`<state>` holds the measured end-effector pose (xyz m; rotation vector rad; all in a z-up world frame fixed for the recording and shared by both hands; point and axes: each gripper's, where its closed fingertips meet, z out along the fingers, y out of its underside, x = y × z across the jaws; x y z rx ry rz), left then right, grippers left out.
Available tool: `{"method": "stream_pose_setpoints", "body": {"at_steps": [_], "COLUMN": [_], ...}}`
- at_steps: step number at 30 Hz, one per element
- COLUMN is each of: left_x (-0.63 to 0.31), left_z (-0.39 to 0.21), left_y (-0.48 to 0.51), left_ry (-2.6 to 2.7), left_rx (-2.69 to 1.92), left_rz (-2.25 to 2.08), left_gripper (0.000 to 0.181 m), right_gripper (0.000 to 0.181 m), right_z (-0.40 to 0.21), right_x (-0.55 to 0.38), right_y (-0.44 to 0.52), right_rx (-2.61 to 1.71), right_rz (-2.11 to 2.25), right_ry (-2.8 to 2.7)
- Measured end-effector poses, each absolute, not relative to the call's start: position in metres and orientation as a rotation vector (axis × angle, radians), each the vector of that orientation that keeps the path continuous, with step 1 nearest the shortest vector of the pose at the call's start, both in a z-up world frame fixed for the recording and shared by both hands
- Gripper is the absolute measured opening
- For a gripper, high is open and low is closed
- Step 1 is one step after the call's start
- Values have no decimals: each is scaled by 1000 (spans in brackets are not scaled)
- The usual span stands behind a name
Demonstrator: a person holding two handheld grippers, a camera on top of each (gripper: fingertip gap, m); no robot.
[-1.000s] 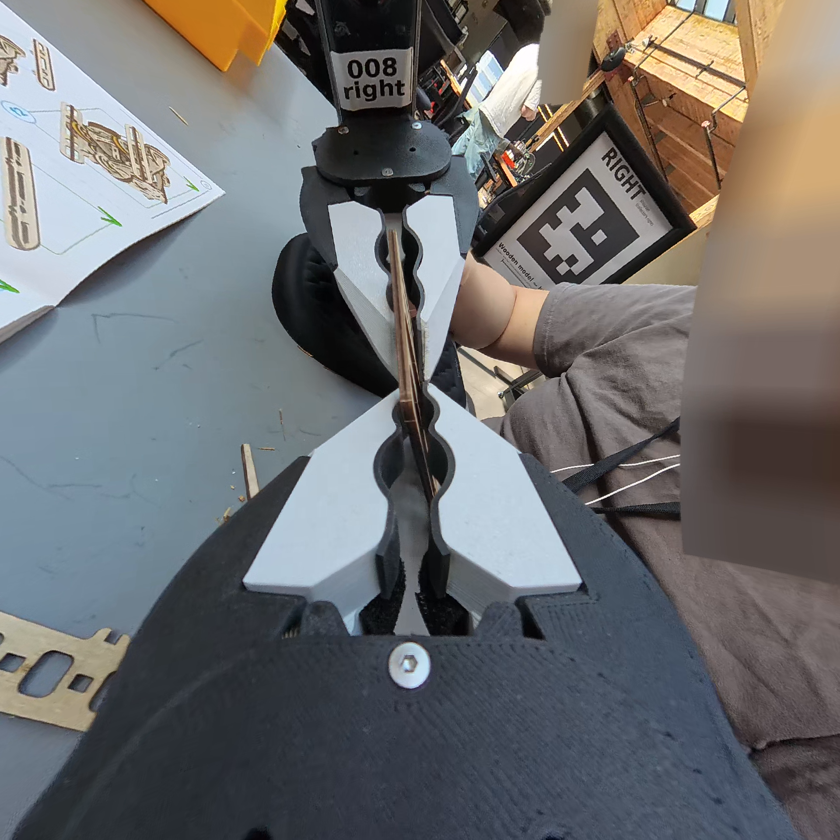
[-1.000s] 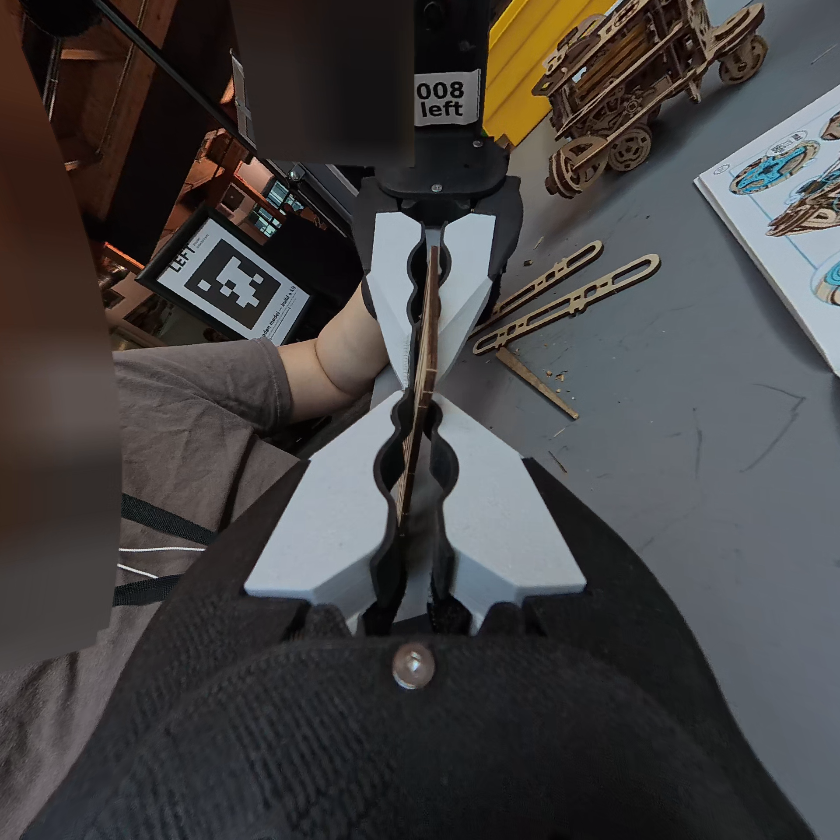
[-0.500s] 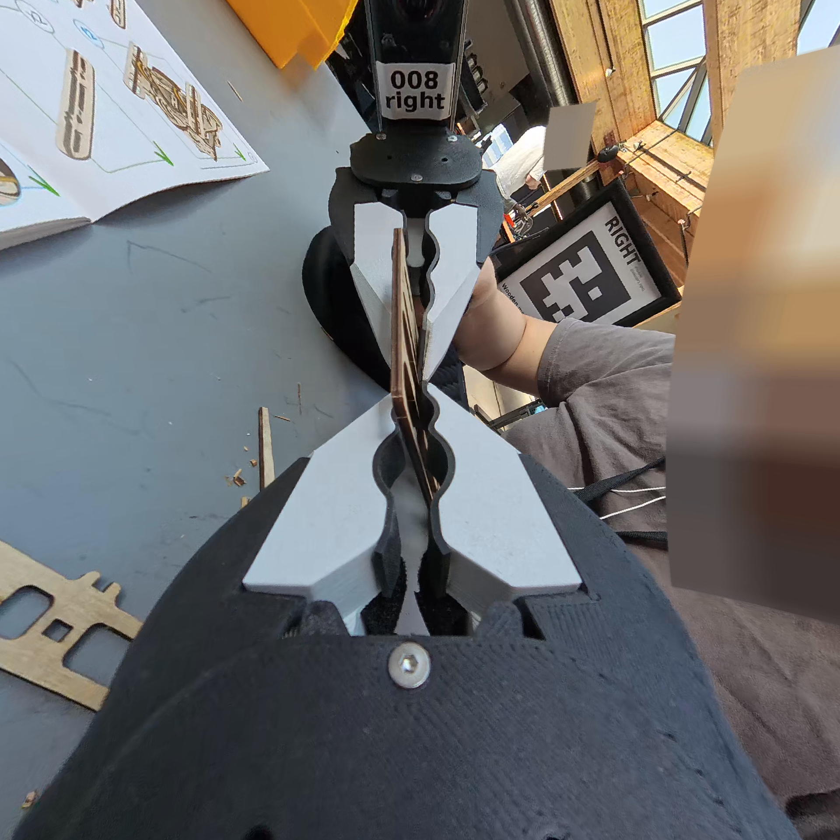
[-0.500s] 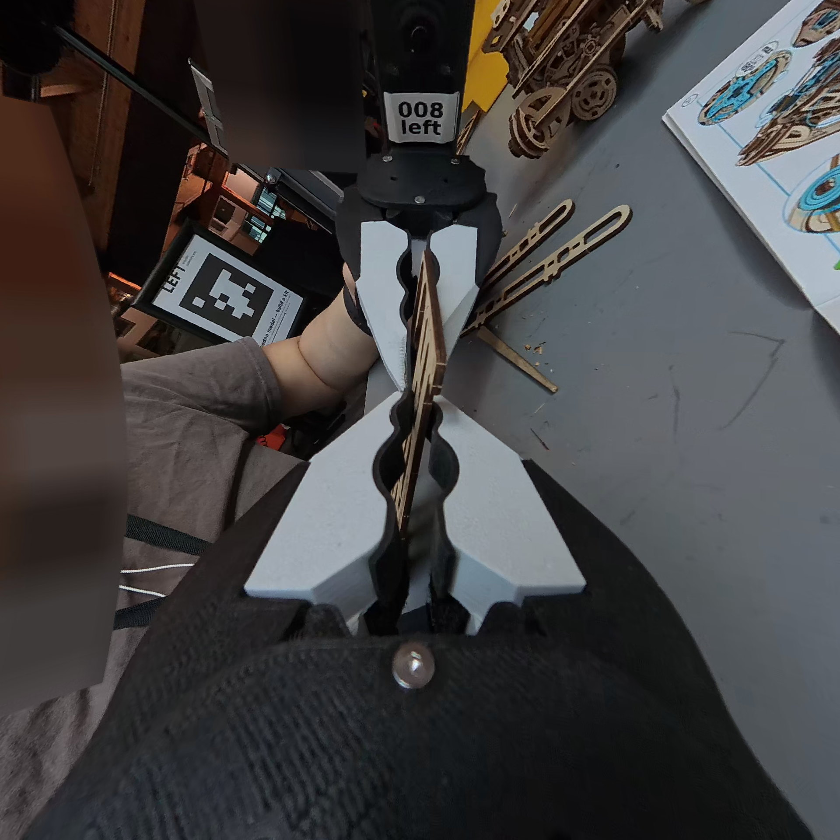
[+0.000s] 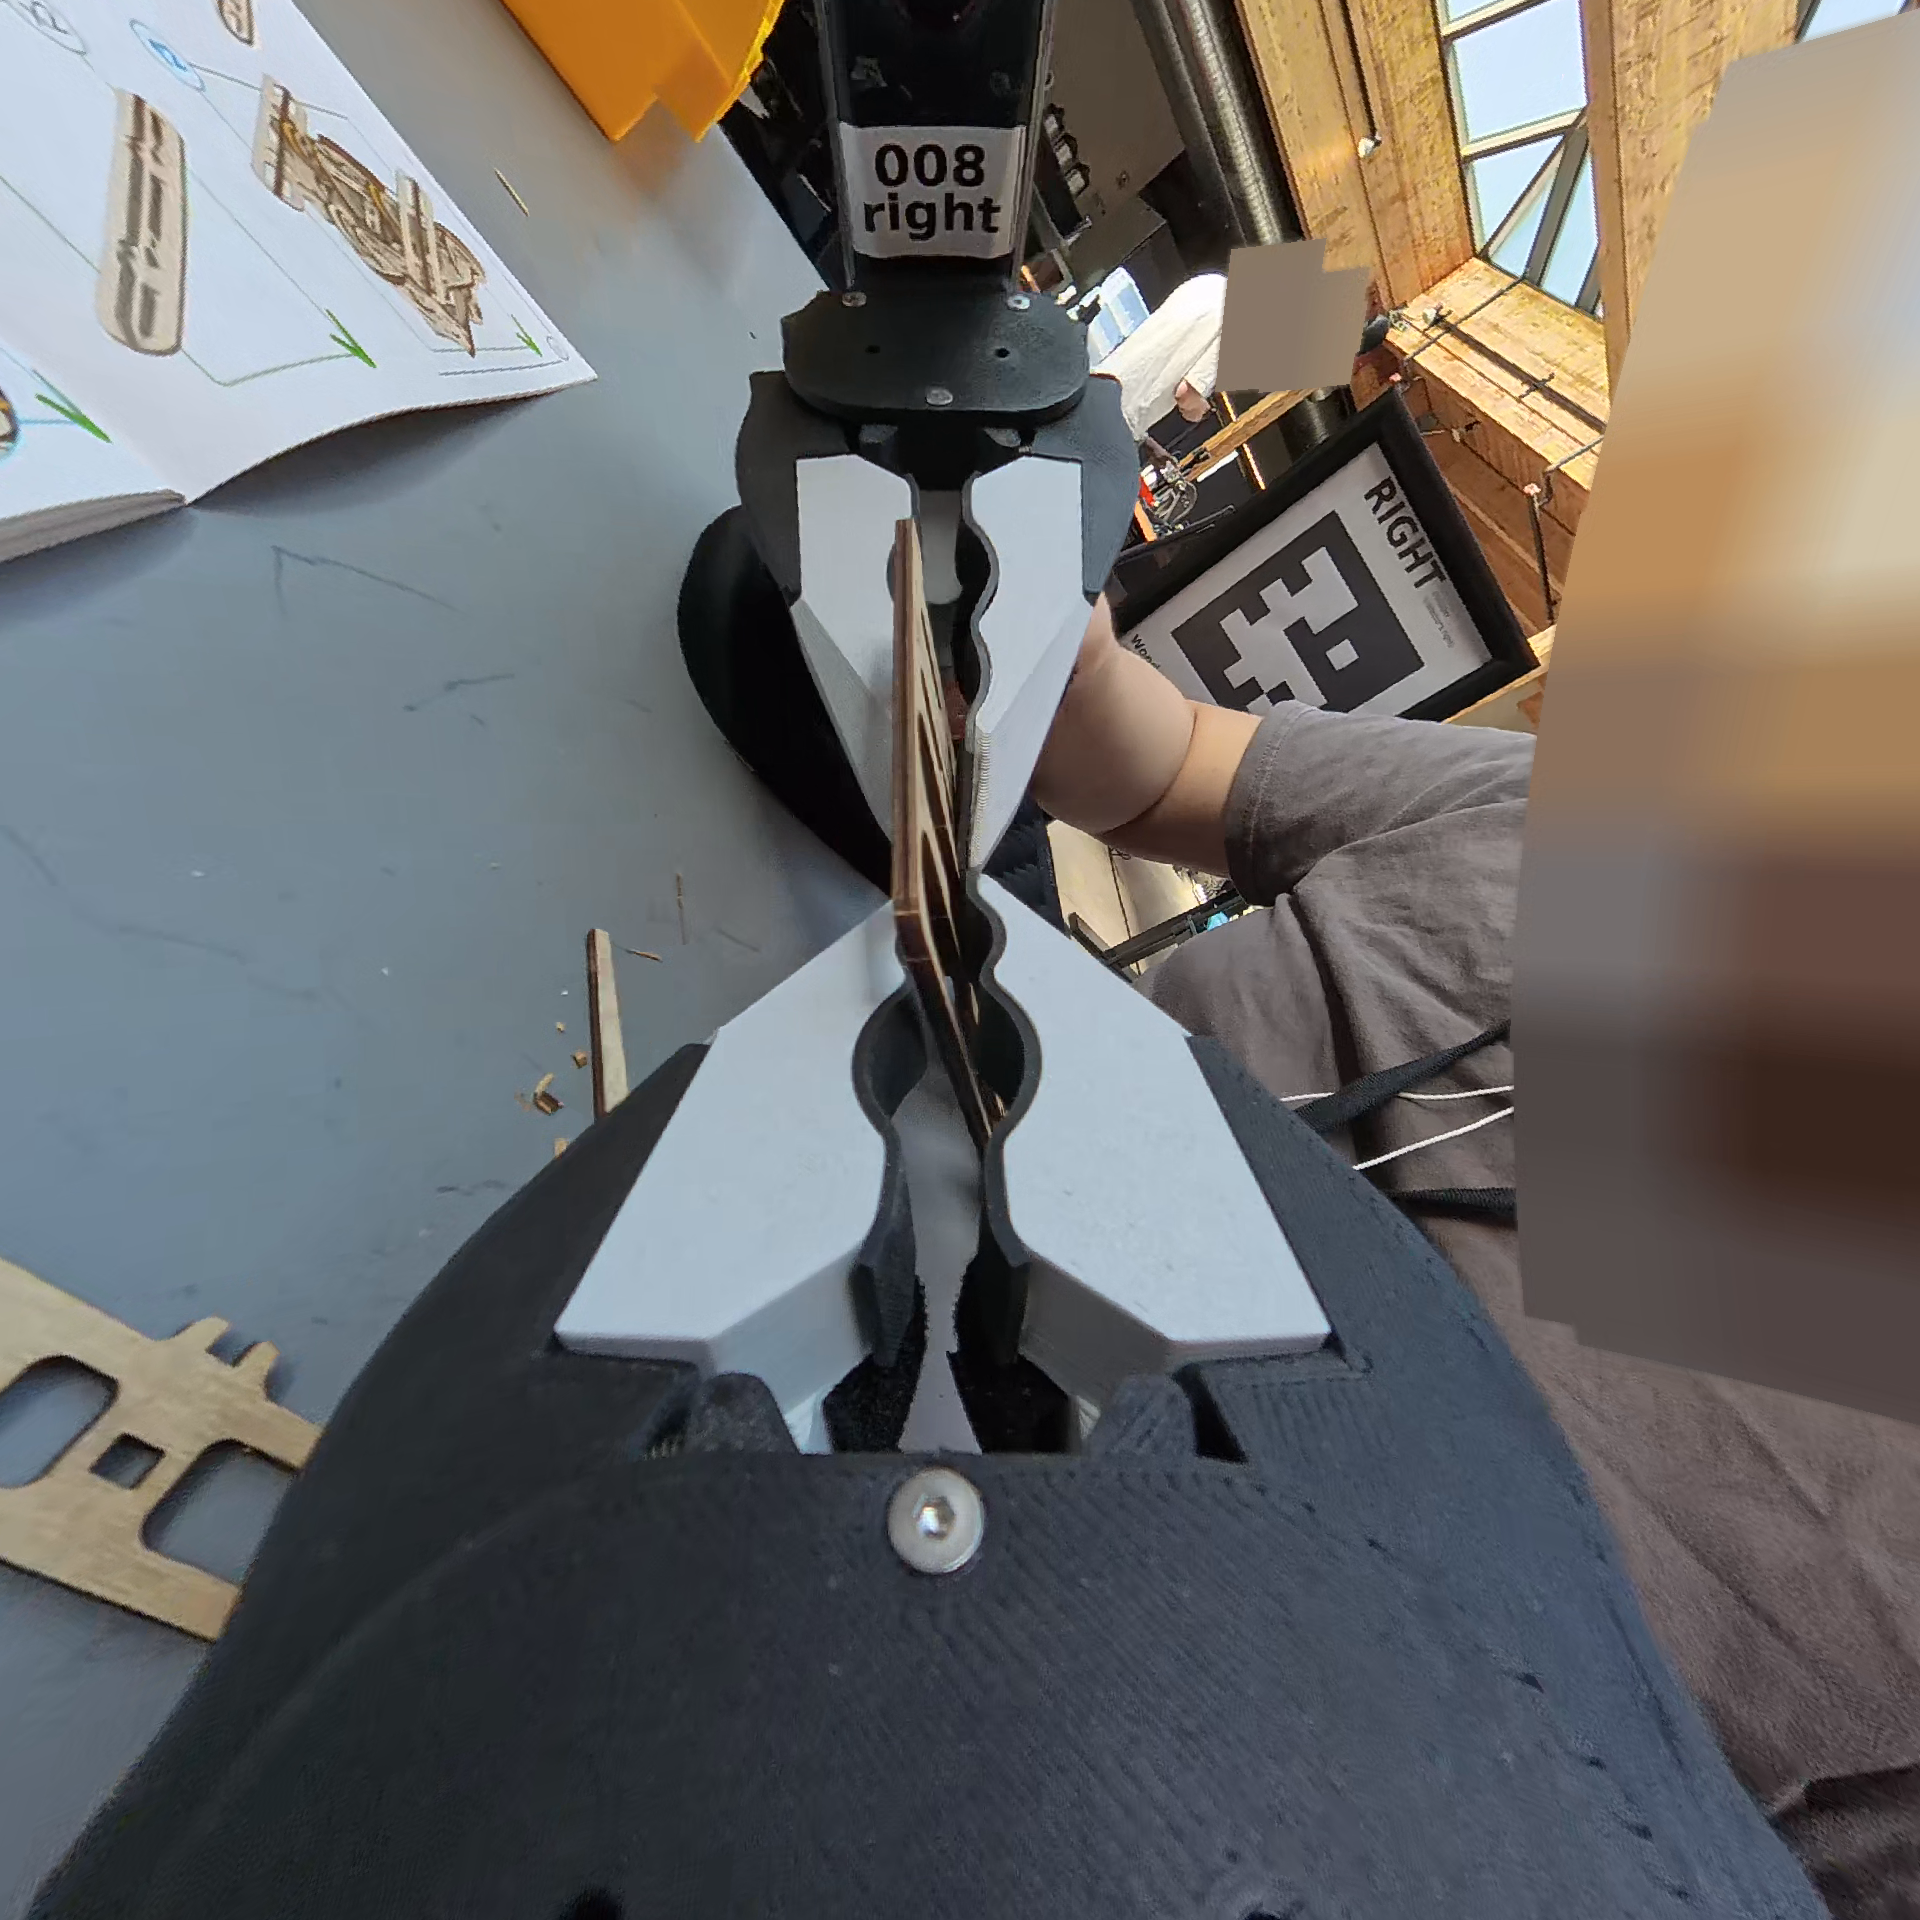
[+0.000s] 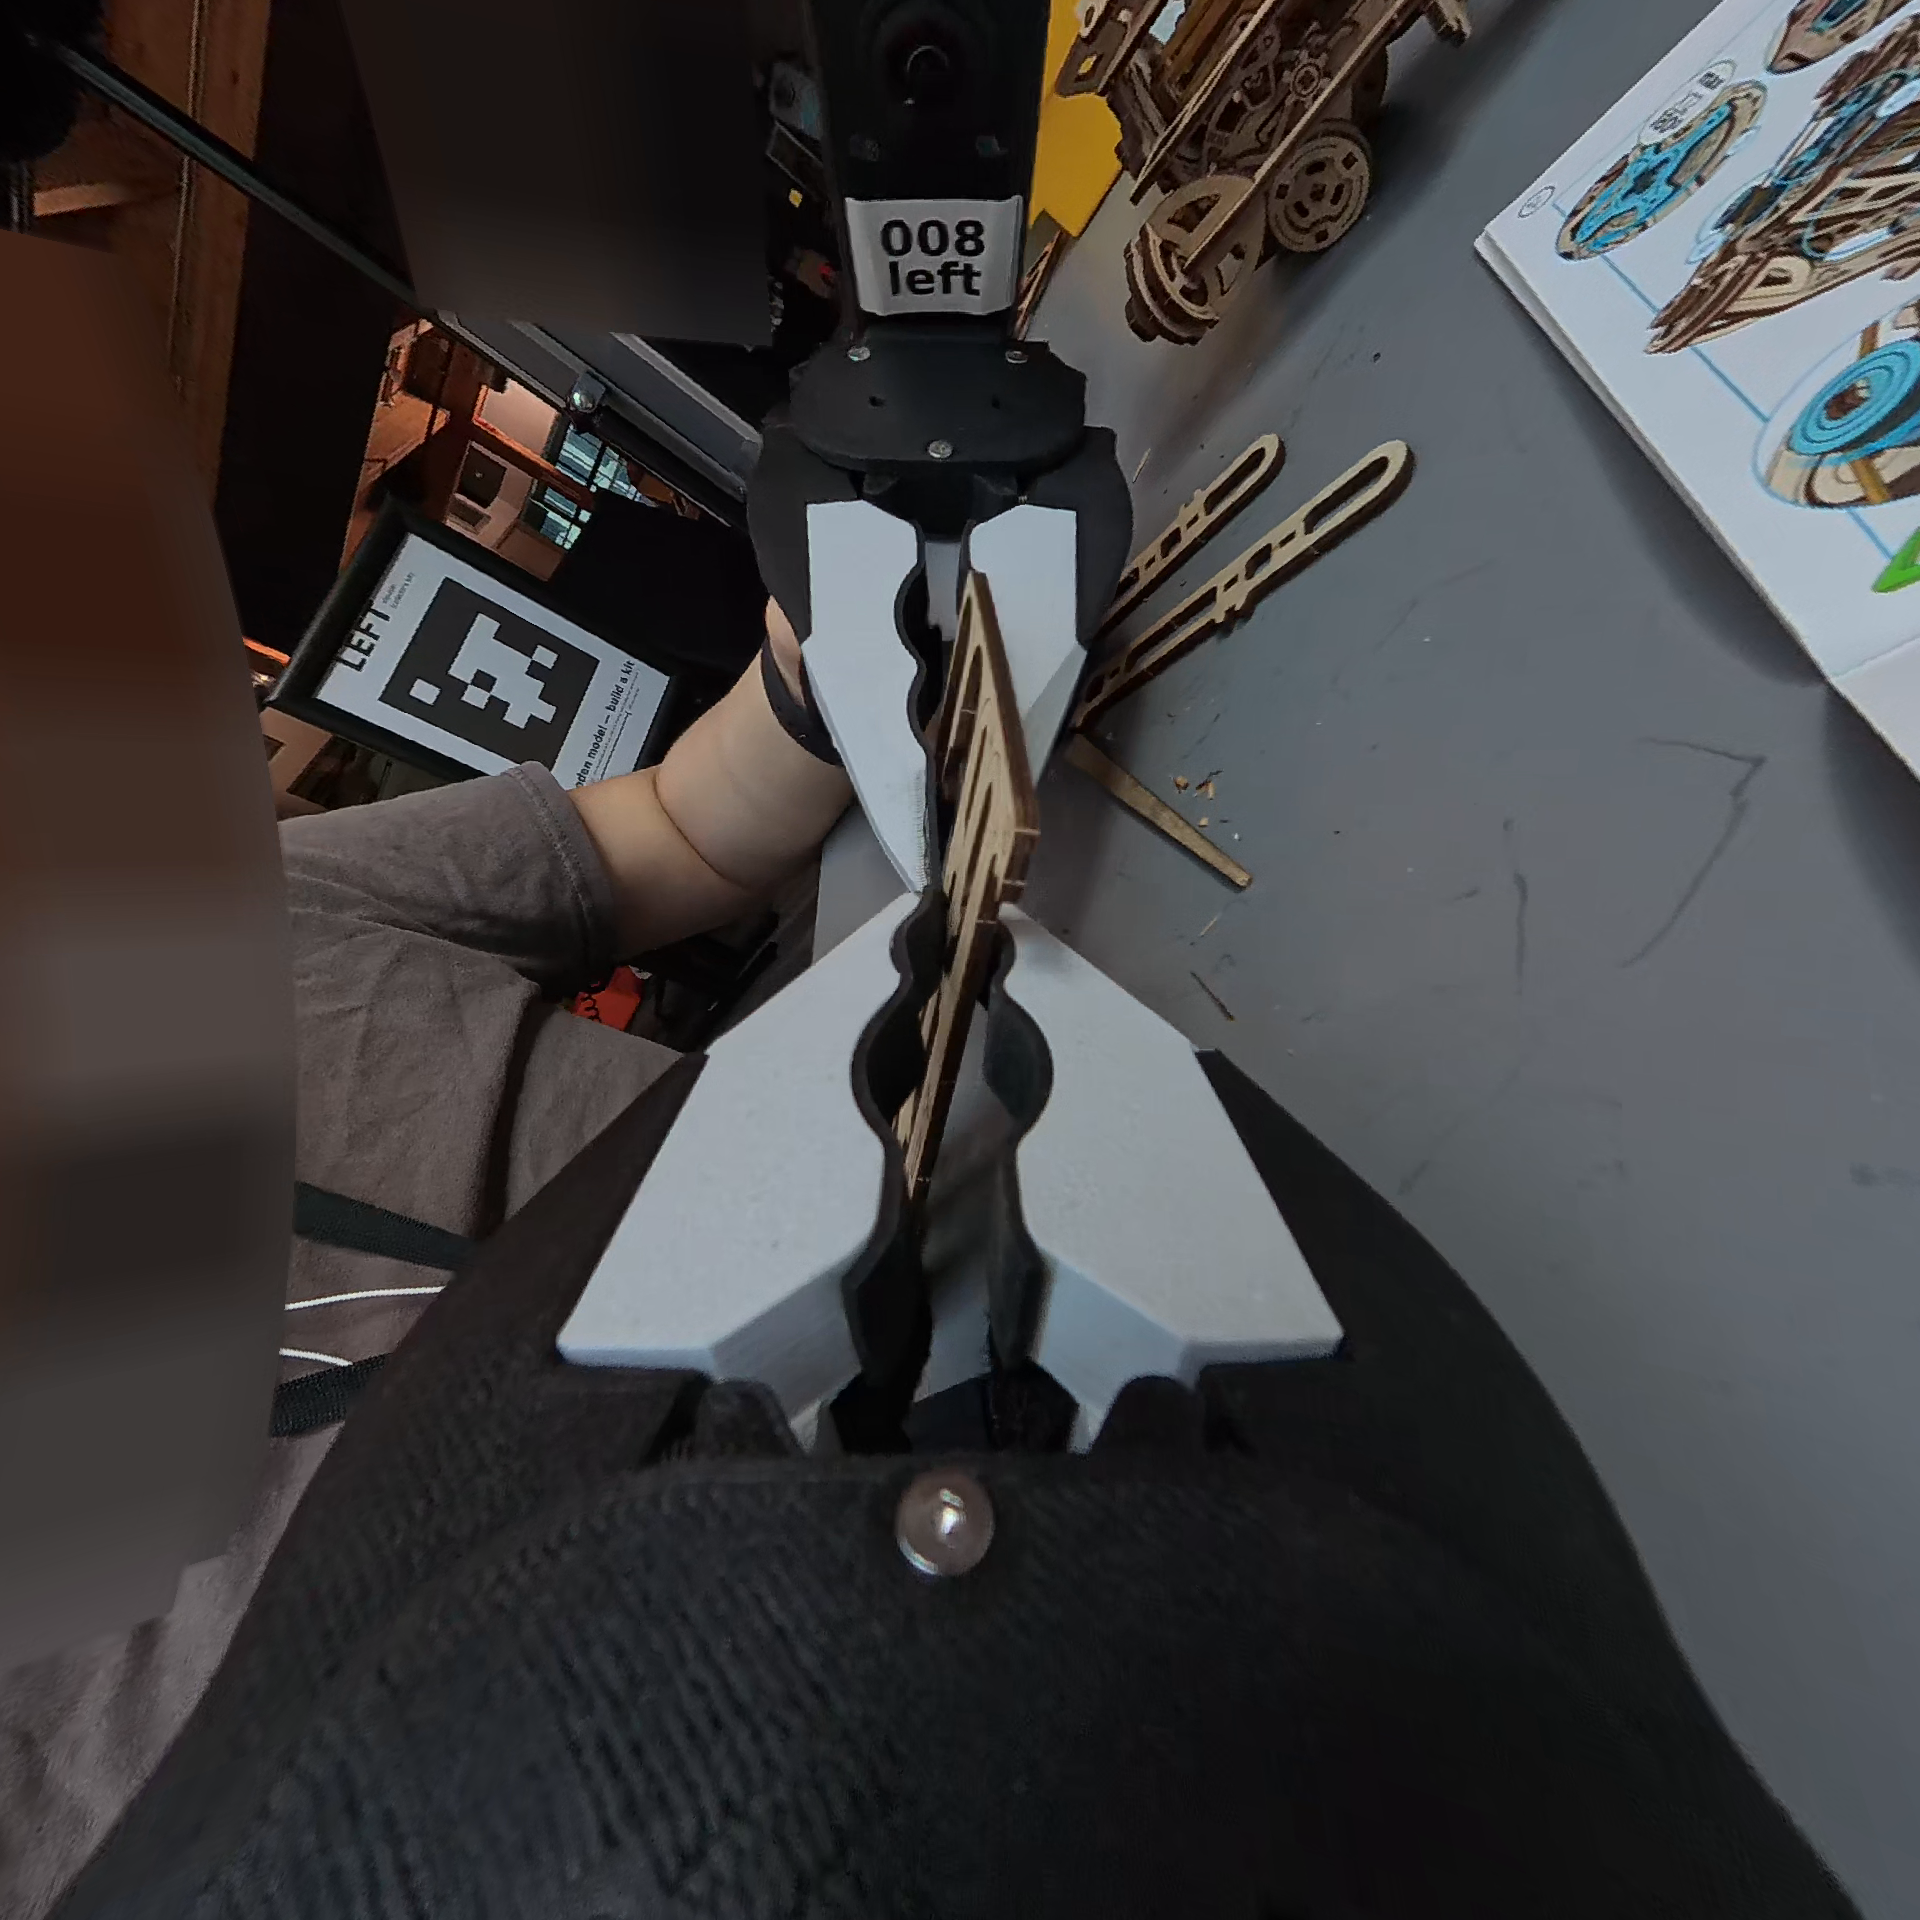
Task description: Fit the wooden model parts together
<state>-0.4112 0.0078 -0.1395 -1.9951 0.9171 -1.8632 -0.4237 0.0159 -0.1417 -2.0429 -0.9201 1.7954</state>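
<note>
**A:** What do the two views show, left to right?

**B:** In the left wrist view, the left hand-held gripper (image 5: 940, 935) is closed on one end of a thin, slotted wooden part (image 5: 928, 790), seen nearly edge-on. The right hand-held gripper (image 5: 940, 831) faces it tip to tip. That one's fingers sit slightly apart; the part rests against one finger, so I cannot tell if it grips.

**A:** And the right wrist view?

**B:** The part (image 6: 977, 810) runs straight ahead from the right hand-held gripper (image 6: 951, 925) into the left hand-held gripper (image 6: 951, 831), held in the air above the grey bench (image 6: 1558, 1039).

**A:** Which way does it lie?

**B:** Its long axis follows both grippers' shared line. Neither is nearer. Two loose slotted strips (image 6: 1236, 592) lie on the bench to the right.
</note>
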Motion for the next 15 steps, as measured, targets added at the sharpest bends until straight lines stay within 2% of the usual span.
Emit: {"method": "stream_pose_setpoints", "body": {"at_steps": [1, 7, 10, 12, 15], "left_x": [-411, -410, -410, -410, -409], "left_z": [-138, -134, -136, -134, -131], "left_y": [6, 6, 8, 6, 6], "left_ry": [937, 984, 999, 1010, 1016], "left_rx": [-1974, -1929, -1940, -1928, -1916], "left_rz": [-1871, -1820, -1771, -1766, -1752], "left_gripper": [0, 0, 0, 0, 0], "right_gripper": [0, 1, 7, 0, 0], "right_z": [-137, -132, -131, -129, -126], "right_x": [-423, -422, -422, -421, -420], "right_y": [12, 14, 17, 18, 17], "right_rx": [-2005, -1979, -1987, -1979, -1958], "right_rz": [1836, 1846, 1865, 1879, 1878], "right_ry": [-941, -920, -882, -869, -881]}}
